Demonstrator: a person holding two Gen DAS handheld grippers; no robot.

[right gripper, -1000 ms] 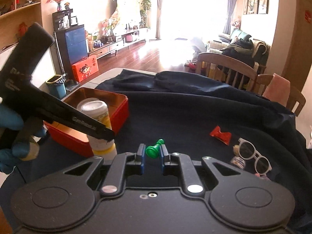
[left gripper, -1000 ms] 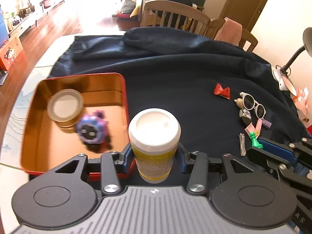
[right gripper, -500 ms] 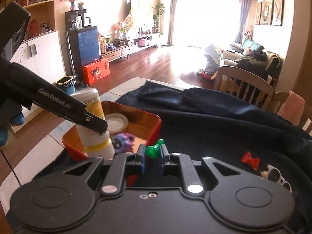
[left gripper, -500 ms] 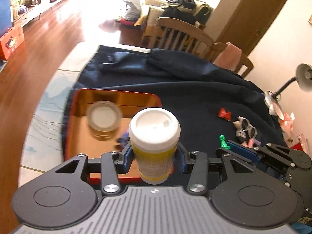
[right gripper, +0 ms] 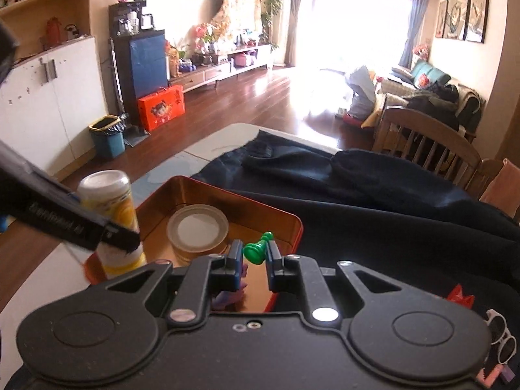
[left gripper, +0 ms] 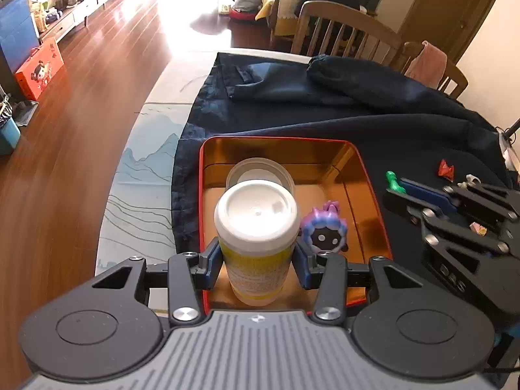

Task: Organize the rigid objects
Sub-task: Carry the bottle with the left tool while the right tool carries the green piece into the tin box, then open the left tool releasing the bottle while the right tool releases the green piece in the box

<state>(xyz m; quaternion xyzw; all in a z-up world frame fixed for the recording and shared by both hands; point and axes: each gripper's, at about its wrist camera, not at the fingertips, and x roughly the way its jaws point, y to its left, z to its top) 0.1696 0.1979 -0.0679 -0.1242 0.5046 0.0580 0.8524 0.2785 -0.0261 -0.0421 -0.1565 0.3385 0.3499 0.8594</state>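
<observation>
The left hand-held gripper (left gripper: 256,258) is clamped on a yellow cup (left gripper: 256,240) with a white lid, held upright over the near part of the red tray (left gripper: 373,195); whether its base touches the tray floor is hard to tell. In the tray lie a round clear lid (left gripper: 260,175) and a purple toy (left gripper: 325,227). The right hand-held gripper (right gripper: 255,255) pinches a green pawn (right gripper: 256,248) above the tray's right edge, over the dark cloth (right gripper: 373,201) covering the surface.

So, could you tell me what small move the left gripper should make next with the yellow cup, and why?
Probably lower it. The left gripper holds the yellow cup upright over the near end of the red tin, just clear of the round container and purple toy.
</observation>
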